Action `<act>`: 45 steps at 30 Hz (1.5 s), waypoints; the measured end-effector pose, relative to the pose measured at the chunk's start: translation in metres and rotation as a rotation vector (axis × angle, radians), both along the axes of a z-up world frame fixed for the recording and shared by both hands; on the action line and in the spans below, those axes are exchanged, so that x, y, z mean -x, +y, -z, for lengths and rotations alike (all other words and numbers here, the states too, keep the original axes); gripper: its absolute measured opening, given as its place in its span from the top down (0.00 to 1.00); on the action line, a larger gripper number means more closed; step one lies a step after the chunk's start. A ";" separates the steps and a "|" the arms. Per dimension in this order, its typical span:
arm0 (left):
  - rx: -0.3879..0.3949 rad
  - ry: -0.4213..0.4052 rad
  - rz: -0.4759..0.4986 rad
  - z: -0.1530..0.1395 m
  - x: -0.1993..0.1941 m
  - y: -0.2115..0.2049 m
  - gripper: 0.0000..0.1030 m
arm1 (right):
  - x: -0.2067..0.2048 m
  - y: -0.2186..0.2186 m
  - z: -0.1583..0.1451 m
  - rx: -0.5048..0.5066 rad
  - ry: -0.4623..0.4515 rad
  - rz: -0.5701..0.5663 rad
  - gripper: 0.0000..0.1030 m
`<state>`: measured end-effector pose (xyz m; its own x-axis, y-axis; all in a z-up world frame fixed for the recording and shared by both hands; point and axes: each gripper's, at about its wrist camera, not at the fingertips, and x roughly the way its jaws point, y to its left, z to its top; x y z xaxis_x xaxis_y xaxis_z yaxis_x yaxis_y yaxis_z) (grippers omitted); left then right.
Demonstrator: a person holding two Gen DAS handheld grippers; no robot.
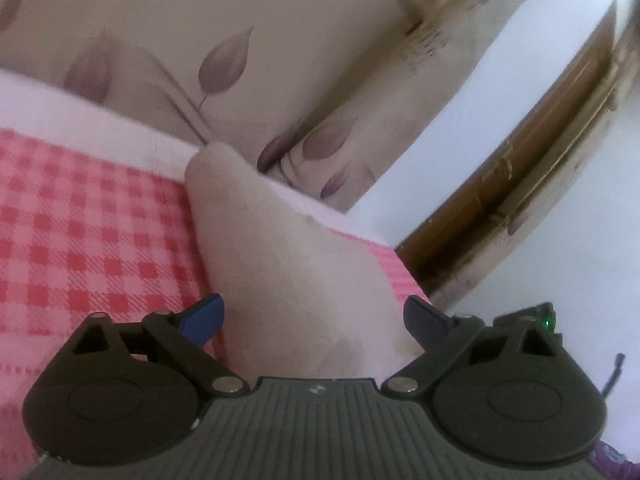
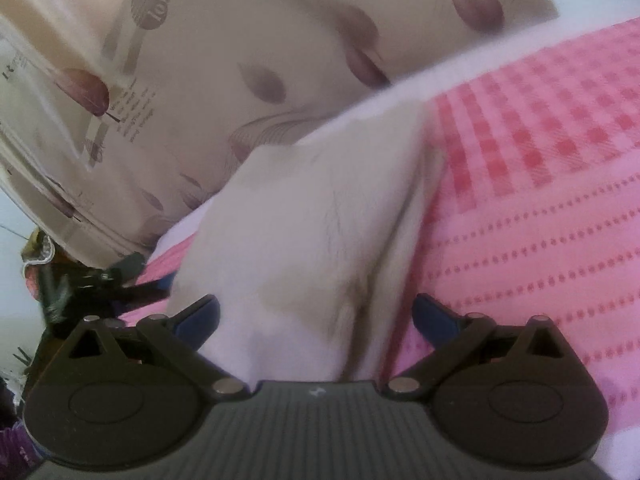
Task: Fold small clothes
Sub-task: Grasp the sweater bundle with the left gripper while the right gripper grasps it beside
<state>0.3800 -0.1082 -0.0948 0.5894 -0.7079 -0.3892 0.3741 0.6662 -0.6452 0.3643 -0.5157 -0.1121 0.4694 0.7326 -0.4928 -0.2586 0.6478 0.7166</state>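
Two tongs, both spread wide, blue tips apart, gripping nothing. Left tongs (image 1: 314,320) straddling pale cloth (image 1: 288,272), peaked fold ahead of tips, over pink checked sheet (image 1: 88,232). Right tongs (image 2: 316,320) likewise straddling same cloth (image 2: 320,216); checked sheet to right, leaf-print curtain (image 2: 224,64) beyond.

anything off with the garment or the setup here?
Mostly fine. The cream garment looks bunched and creased rather than flat on the pink checked cloth, with yellowish discoloured patches near the right gripper. Both grippers, including the left gripper, sit open around the fabric.
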 end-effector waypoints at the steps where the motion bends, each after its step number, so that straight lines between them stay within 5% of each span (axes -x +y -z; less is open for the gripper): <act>1: 0.007 0.016 0.022 0.004 -0.009 0.000 0.09 | -0.005 0.002 0.000 0.001 0.003 -0.011 0.00; 6: 0.130 0.132 0.091 0.028 -0.044 -0.001 0.10 | -0.030 0.012 0.004 -0.033 0.018 -0.053 0.00; 10: 0.152 0.124 0.130 0.034 -0.057 -0.002 0.17 | -0.046 0.011 0.009 -0.106 0.033 -0.050 0.00; 19: 0.093 0.086 0.206 0.036 -0.068 -0.028 0.18 | -0.056 0.028 0.012 -0.130 -0.020 -0.092 0.00; 25: 0.082 0.106 0.170 0.040 -0.071 -0.020 0.38 | -0.054 0.027 0.011 -0.101 -0.042 -0.108 0.00; 28: 0.059 0.090 0.119 0.037 -0.064 -0.022 0.45 | -0.052 0.041 0.008 -0.027 -0.076 -0.069 0.16; 29: 0.051 0.085 0.100 0.036 -0.061 -0.024 0.46 | -0.052 0.045 0.008 -0.009 -0.068 -0.046 0.36; 30: 0.042 0.081 0.082 0.034 -0.058 -0.025 0.48 | -0.052 0.047 0.009 0.001 -0.059 -0.028 0.40; 37: -0.094 0.008 -0.063 0.014 -0.021 -0.042 0.50 | -0.027 0.066 -0.013 0.099 -0.156 0.047 0.48; 45: -0.163 -0.070 -0.111 -0.022 0.021 -0.043 0.50 | 0.004 0.078 -0.035 0.030 -0.176 0.100 0.51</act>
